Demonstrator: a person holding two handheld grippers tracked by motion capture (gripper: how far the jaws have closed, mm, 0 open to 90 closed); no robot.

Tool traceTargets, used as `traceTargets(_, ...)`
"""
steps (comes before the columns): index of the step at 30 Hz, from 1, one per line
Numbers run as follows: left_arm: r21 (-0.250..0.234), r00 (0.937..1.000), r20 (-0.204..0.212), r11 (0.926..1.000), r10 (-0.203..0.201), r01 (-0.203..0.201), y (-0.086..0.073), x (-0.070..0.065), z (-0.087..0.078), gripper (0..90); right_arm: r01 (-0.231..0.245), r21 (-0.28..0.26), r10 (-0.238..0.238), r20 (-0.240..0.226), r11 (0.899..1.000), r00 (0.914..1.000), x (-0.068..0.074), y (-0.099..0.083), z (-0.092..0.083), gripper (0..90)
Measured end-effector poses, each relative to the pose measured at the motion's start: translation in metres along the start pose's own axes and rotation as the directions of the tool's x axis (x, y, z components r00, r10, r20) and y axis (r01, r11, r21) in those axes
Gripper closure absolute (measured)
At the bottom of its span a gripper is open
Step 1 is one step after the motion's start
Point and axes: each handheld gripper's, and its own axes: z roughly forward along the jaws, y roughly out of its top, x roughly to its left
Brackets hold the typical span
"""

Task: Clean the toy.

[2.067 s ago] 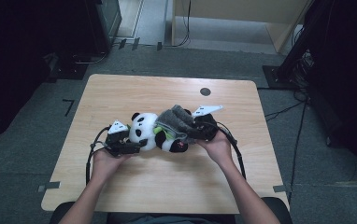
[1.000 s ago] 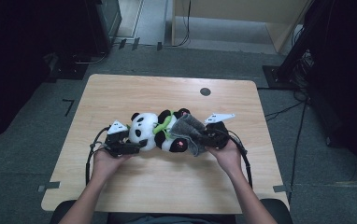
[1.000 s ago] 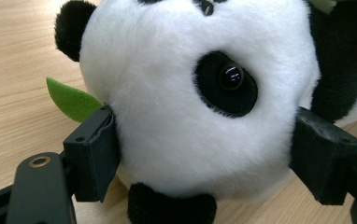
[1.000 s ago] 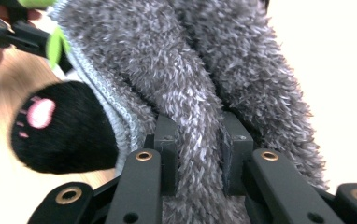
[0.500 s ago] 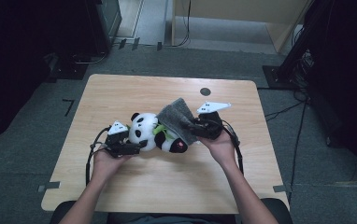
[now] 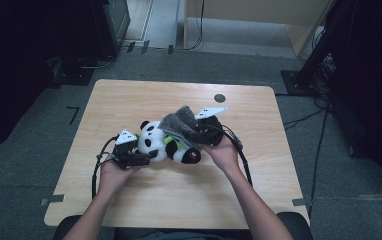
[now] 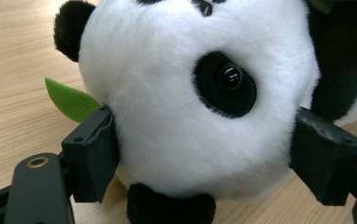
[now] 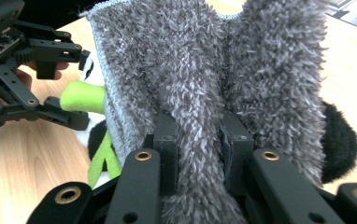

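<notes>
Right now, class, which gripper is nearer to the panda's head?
Left. The left gripper clamps the panda toy's head between its jaws; the right gripper pinches the grey cloth over the body.

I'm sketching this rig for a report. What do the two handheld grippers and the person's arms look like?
Both the left gripper and the right gripper are black, built of flat linkage bars with brass-coloured rivets and blocky black pads. Each carries a pale three-cornered plate on top and trails a black cable. The person's forearms are bare, with no sleeves in the high view.
</notes>
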Motion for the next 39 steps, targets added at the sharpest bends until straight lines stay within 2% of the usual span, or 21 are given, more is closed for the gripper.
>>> traceTargets(4,0.002,1.0,0.0,1.0,0.009,-0.009,0.0,0.0,0.0,18.2,-0.009,0.0,0.009,-0.004,1.0,1.0,-0.002,-0.004,-0.001,73.1)
traceTargets(6,0.001,0.9999,0.001,0.9999,0.012,-0.012,0.0,0.0,0.0,18.3,0.006,0.003,-0.006,0.002,1.0,1.0,-0.003,-0.006,-0.002,73.0)
traceTargets(11,0.001,0.9999,0.002,0.9999,0.015,-0.015,-0.001,0.0,0.0,18.3,0.007,-0.001,-0.007,0.001,1.0,1.0,-0.006,-0.014,-0.006,73.0)
traceTargets(17,-0.001,0.9999,0.008,0.9999,0.014,-0.014,-0.001,0.0,0.0,18.3,-0.027,-0.021,0.026,-0.007,0.999,0.9996,-0.011,-0.028,-0.012,72.9)
traceTargets(30,-0.011,0.9997,0.02,0.9999,0.013,-0.013,-0.002,0.003,0.0,17.9,-0.089,0.026,0.089,0.019,0.996,0.9959,-0.025,-0.057,-0.022,72.9)
traceTargets(33,-0.012,0.9997,0.022,0.9999,0.012,-0.012,-0.002,0.003,0.0,17.6,-0.078,0.036,0.077,0.038,0.996,0.9963,-0.027,-0.063,-0.023,72.9)
traceTargets(39,-0.016,0.9996,0.024,0.9998,0.013,-0.012,-0.002,0.004,0.0,17.3,-0.101,0.062,0.098,0.05,0.993,0.994,-0.033,-0.071,-0.024,72.9)
